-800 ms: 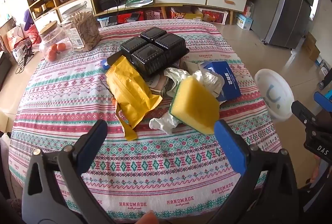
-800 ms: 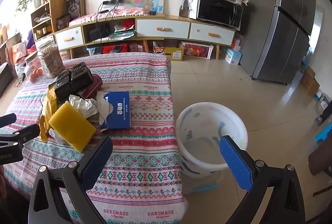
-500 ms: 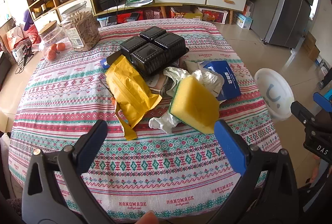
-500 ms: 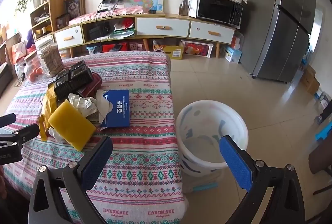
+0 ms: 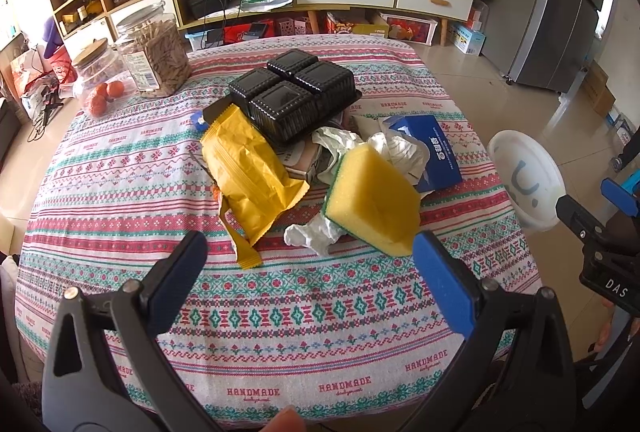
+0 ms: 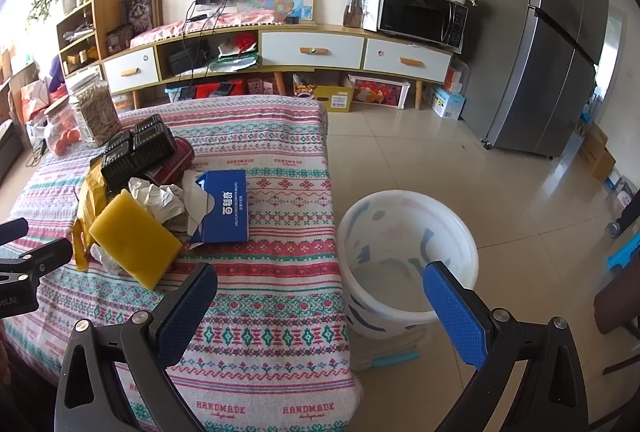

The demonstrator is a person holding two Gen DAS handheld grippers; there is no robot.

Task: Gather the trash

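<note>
A heap of trash lies mid-table: a yellow sponge [image 5: 374, 198], a yellow wrapper [image 5: 250, 168], crumpled white paper [image 5: 394, 148], a blue tissue box [image 5: 434, 152] and a black plastic tray [image 5: 296, 92]. My left gripper [image 5: 310, 274] hangs open above the cloth just short of the sponge, nothing between its fingers. My right gripper [image 6: 320, 308] is open over the table's right edge, empty. A white bin [image 6: 408, 256] stands on the floor beside the table. The sponge [image 6: 134, 238] and tissue box [image 6: 224, 206] also show in the right wrist view.
The table carries a patterned cloth [image 5: 120, 172]. Two glass jars [image 5: 154, 52] stand at its far left corner. A low cabinet [image 6: 312, 52] with a microwave [image 6: 420, 16] runs along the back wall; a grey fridge [image 6: 560, 52] stands at the right. Tiled floor surrounds the bin.
</note>
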